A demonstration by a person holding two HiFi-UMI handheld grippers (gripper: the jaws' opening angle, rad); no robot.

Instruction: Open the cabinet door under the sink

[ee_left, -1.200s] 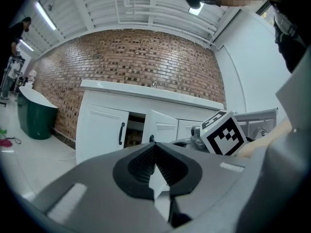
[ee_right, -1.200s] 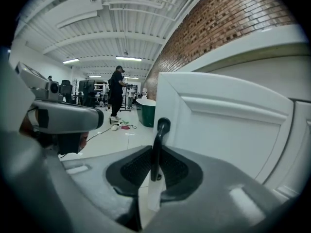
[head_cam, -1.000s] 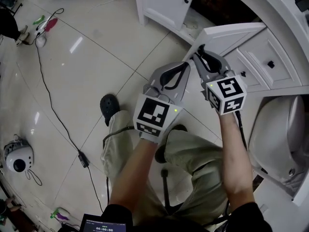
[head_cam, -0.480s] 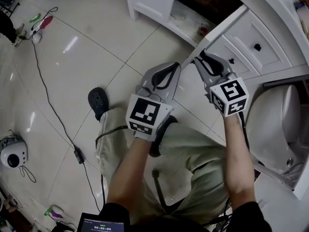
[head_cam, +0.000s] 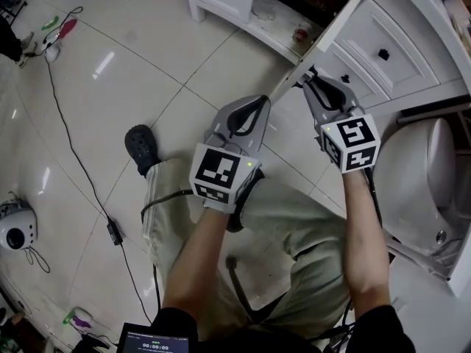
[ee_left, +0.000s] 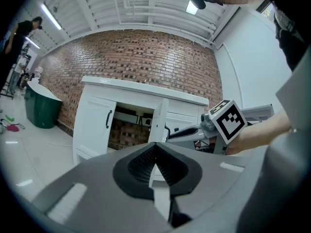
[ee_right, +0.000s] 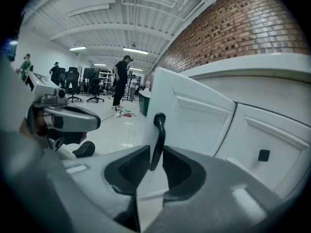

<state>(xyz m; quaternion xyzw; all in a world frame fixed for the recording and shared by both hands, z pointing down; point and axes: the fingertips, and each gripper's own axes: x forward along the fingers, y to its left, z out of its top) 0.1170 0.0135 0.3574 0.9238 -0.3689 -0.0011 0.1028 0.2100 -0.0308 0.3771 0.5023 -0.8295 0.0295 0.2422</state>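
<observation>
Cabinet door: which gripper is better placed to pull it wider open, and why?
Probably right: the right gripper has the door's black handle between its jaws, which have just been opening. The left gripper is shut and empty, with no hold on the cabinet door.

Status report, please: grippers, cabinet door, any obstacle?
Left gripper shut, empty. Right gripper jaws just been opening, door handle between them. Cabinet door stands open. No obstacle seen.

The white panelled cabinet door (ee_right: 194,113) has swung wider open. Jaws of the right gripper (head_cam: 307,79) have just been opening round the door's black curved handle (ee_right: 158,140).
</observation>
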